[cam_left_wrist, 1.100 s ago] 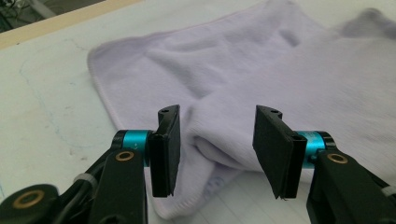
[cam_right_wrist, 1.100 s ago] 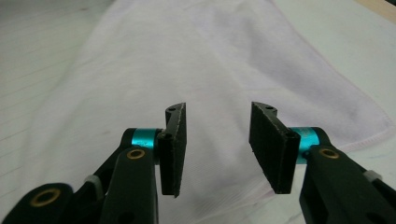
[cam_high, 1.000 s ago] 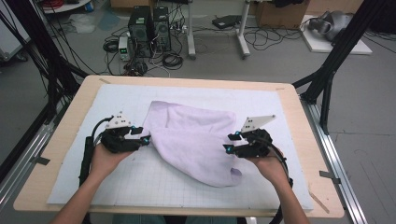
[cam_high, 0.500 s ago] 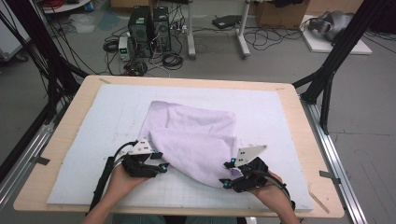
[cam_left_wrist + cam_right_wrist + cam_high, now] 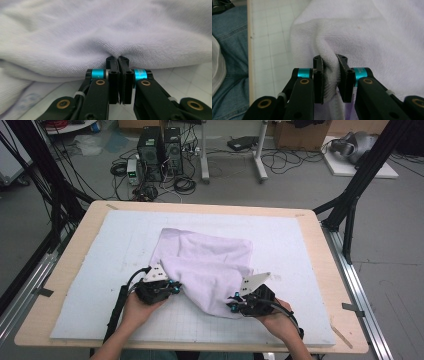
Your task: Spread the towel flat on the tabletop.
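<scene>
A pale lilac towel (image 5: 207,265) lies rumpled at the centre of the frame on a white gridded mat (image 5: 100,250) that covers the wooden table (image 5: 320,250). The left claw (image 5: 176,288) meets the towel's lower left edge; its jaws have just been closing. The right claw (image 5: 233,307) meets the towel's lower right corner, jaws likewise just closing. Two computer towers (image 5: 160,147) stand on the floor, upper left.

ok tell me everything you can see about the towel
The towel is pale lilac, soft terry-like cloth, rumpled and loosely folded over itself, lying on the white gridded mat near the table's middle. Its near edge is pinched at two spots: the left claw has just closed on a thin fold, and the right claw has just closed on a thicker bunched fold.
</scene>
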Demonstrator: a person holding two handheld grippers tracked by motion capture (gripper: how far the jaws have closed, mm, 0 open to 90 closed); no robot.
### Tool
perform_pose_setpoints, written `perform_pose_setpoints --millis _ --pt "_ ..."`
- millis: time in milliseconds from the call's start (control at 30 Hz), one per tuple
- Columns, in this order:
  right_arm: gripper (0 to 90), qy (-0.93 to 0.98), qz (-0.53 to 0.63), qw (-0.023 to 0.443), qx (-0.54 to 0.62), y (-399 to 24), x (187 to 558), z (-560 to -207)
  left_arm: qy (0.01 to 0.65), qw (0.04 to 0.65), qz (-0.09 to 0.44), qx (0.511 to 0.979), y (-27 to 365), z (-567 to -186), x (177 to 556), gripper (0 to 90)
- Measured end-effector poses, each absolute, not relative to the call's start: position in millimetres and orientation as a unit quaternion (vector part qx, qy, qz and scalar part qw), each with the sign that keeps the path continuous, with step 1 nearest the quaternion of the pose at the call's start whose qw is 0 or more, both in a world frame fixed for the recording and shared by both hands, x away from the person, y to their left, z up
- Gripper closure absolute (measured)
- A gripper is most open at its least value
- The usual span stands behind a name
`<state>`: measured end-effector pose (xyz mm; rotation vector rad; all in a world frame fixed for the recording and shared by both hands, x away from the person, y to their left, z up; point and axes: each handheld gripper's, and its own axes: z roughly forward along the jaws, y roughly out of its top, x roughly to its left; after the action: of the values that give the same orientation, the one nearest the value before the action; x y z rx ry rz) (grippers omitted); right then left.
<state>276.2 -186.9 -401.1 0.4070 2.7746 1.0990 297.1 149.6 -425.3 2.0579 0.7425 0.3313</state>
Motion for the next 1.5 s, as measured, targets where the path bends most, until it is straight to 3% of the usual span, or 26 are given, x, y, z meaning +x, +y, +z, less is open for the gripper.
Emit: perform_pose_setpoints --millis 267,400,533,633,833,967,1200,1267,1500 --pt "79.2 0.893 0.435 0.058 0.100 -170 271 -350 0.302 0.475 0.168 0.809 184 -376 281 87.6" --pt "79.0 0.897 0.416 0.095 0.113 -168 285 -338 0.312 0.470 0.187 0.804 188 -367 293 87.5" --pt "79.0 0.896 0.395 0.106 0.174 -177 325 -352 0.334 0.452 0.176 0.809 179 -383 327 87.3" --pt "78.9 0.895 0.369 0.086 0.234 -185 364 -377 0.354 0.439 0.161 0.810 170 -401 353 87.1" --pt "78.1 0.888 0.359 0.052 0.281 -192 393 -409 0.377 0.412 0.132 0.819 160 -431 380 85.7" --pt "72.0 0.880 0.380 0.045 0.281 -193 394 -415 0.364 0.410 0.130 0.826 162 -430 378 73.7" --pt "42.4 0.857 0.430 0.064 0.278 -197 375 -394 0.352 0.428 0.127 0.823 167 -411 360 46.3" --pt "36.4 0.854 0.435 0.068 0.275 -197 367 -388 0.347 0.430 0.127 0.823 169 -407 352 42.4" --pt "34.8 0.855 0.451 0.084 0.240 -200 328 -374 0.319 0.435 0.133 0.831 174 -401 319 37.1"
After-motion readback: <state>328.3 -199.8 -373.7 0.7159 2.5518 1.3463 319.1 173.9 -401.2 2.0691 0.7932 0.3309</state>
